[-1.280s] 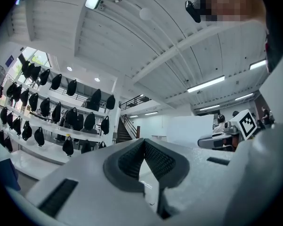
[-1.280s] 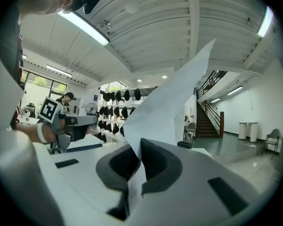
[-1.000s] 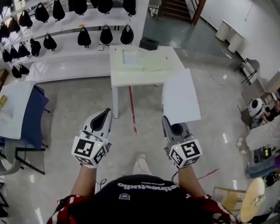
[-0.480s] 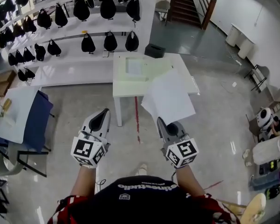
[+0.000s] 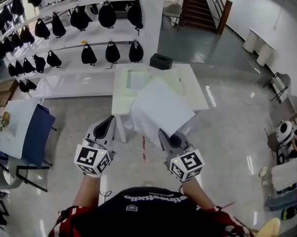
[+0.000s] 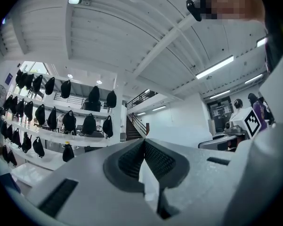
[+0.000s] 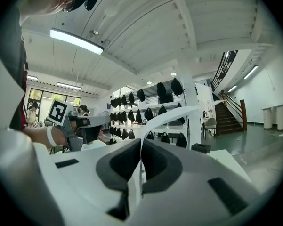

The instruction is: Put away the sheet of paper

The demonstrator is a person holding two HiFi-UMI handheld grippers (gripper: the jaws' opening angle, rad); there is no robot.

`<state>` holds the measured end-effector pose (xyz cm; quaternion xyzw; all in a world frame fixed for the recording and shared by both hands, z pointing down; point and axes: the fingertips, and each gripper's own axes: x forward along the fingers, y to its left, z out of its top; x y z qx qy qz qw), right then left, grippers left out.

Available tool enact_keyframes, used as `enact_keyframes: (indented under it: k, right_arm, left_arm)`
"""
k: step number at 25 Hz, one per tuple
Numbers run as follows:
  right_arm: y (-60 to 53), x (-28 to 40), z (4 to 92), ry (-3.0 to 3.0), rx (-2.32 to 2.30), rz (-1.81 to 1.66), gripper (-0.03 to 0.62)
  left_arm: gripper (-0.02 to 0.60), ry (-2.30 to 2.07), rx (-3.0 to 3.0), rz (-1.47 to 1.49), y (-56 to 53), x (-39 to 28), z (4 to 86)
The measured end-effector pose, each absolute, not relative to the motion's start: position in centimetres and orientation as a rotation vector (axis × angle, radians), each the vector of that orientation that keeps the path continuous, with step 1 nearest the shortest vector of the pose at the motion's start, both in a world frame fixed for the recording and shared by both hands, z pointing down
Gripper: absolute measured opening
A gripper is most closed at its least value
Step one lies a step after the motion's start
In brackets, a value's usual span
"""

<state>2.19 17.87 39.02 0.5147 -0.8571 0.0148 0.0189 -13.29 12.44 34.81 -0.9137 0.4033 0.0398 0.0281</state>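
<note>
Status, left to right.

Far left: white shelving (image 5: pixel 64 78) lined with black bags (image 5: pixel 89 54). Not part of the job.

Left gripper (image 5: pixel 110 118): pointing level, out over bare floor. In the left gripper view (image 6: pixel 144 140) the ribbed pads meet at the tips with nothing between them. Closed and empty, so it's idle right now.

Centre: white rectangular table (image 5: pixel 195 90) directly ahead of me, with a pale rectangular patch (image 5: pixel 137 79) on its far left part. Could be a tray or another sheet, I can't tell which.

White sheet of paper (image 5: pixel 160 107): in the air, sticking out ahead of the right gripper (image 5: pixel 162 132). From the head view its far half overlaps the table's near edge, but it's up off the surface, not resting on it. In the right gripper view (image 7: pixel 141 142) the jaws are pinched on the near edge of the sheet (image 7: pixel 179 113), which rises out of the pads and bows over to the right. Grip looks secure, and only the edge is caught.

Beyond the table: small black box (image 5: pixel 161 61) on the floor.

Progress, my read: pickup done, carry under way, roughly halfway. Left to do: close the gap to the table, lay the sheet flat wherever it belongs (my guess is that pale patch), then open the right jaws and back off. The sheet is floppy, so I expect it to droop or fold on set-down.
</note>
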Motion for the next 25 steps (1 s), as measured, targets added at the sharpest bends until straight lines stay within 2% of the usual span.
enact_keyframes:
  k: [11,25]
  right_arm:
    - [15.0,6.1,38.9,-2.739,1.558,0.053,0.003]
    - [8.4,8.7,40.9,-2.642,1.594,0.112,0.003]
  left_arm:
    - [0.005,1.254,-2.785,0.065,10.2,-8.0,34.1]
    - [0.005,1.386,-2.777,0.066,2.8,-10.0,36.9]
